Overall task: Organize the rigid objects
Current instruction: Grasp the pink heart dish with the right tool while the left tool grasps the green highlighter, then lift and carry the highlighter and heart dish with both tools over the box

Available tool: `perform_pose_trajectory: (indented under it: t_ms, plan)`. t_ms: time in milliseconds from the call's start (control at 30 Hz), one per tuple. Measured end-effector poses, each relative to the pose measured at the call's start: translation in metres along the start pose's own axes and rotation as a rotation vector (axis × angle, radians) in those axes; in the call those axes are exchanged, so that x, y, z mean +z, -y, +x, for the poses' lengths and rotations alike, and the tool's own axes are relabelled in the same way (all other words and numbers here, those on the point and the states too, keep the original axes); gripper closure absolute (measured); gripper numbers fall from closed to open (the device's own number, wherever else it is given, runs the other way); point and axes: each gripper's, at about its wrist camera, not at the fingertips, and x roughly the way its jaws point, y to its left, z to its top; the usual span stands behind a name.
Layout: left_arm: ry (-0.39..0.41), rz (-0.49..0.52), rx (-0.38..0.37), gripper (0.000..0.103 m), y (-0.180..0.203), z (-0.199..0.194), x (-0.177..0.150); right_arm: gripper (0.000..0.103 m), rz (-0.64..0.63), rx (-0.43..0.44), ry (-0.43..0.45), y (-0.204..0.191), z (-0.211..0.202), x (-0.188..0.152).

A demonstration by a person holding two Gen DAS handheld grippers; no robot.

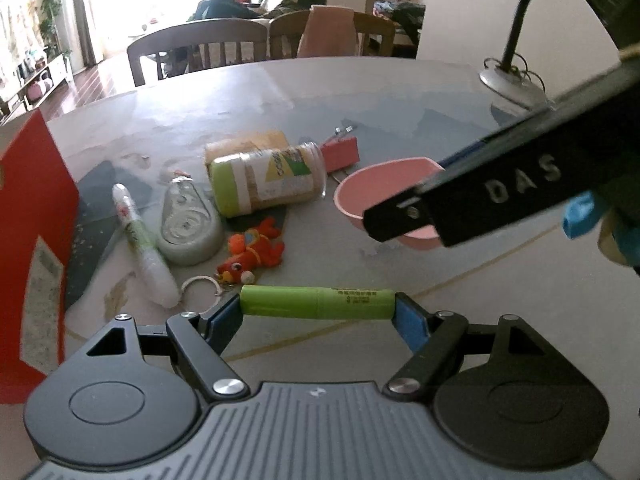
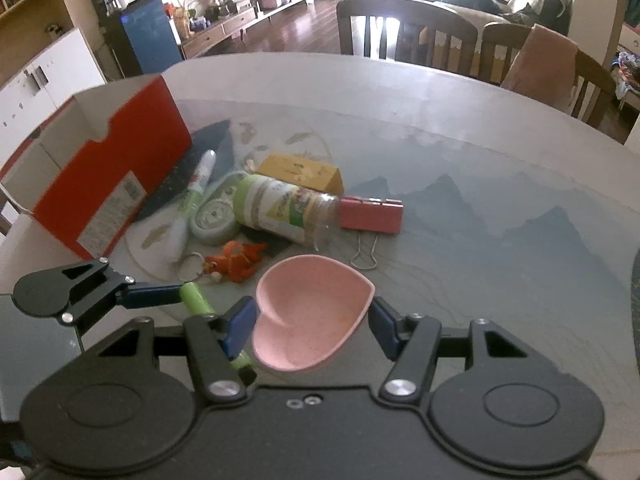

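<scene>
My left gripper [image 1: 318, 310] is shut on a green cylinder [image 1: 318, 302], gripped end to end above the table; it also shows in the right wrist view [image 2: 196, 298]. My right gripper [image 2: 312, 322] is shut on a pink heart-shaped bowl [image 2: 308, 316], also seen in the left wrist view [image 1: 384, 188]. On the table lie a jar with a green lid [image 1: 266, 182], a white-green tube [image 1: 142, 240], a grey tape dispenser [image 1: 186, 224], an orange toy keychain [image 1: 252, 252], a yellow box [image 2: 302, 172] and a red binder clip [image 2: 370, 216].
An open red cardboard box [image 2: 108, 180] stands at the left of the table. A desk lamp base [image 1: 510, 82] sits at the far right. Chairs [image 1: 200, 46] stand behind the table's far edge. A dark mat [image 1: 100, 216] lies under the clutter.
</scene>
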Motion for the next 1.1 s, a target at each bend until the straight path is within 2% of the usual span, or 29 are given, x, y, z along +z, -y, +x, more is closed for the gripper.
perform_pose_trajectory:
  t_ms: [500,833,1000,1100]
  plan:
    - [0.053,-0.151,0.003,0.022,-0.043,-0.064,0.019,0.041,0.005,0.016,0.105,-0.033,-0.058,0.010]
    - [0.097,-0.225,0.003,0.022,-0.088,-0.111,0.031,0.041,-0.013,0.033,0.158,-0.080,-0.080,0.022]
    - [0.125,-0.200,0.021,0.022,-0.108,-0.133,0.032,0.041,-0.023,0.053,0.177,-0.109,-0.081,0.031]
    - [0.126,-0.218,0.022,0.022,-0.125,-0.144,0.031,0.042,-0.031,0.063,0.190,-0.127,-0.079,0.037]
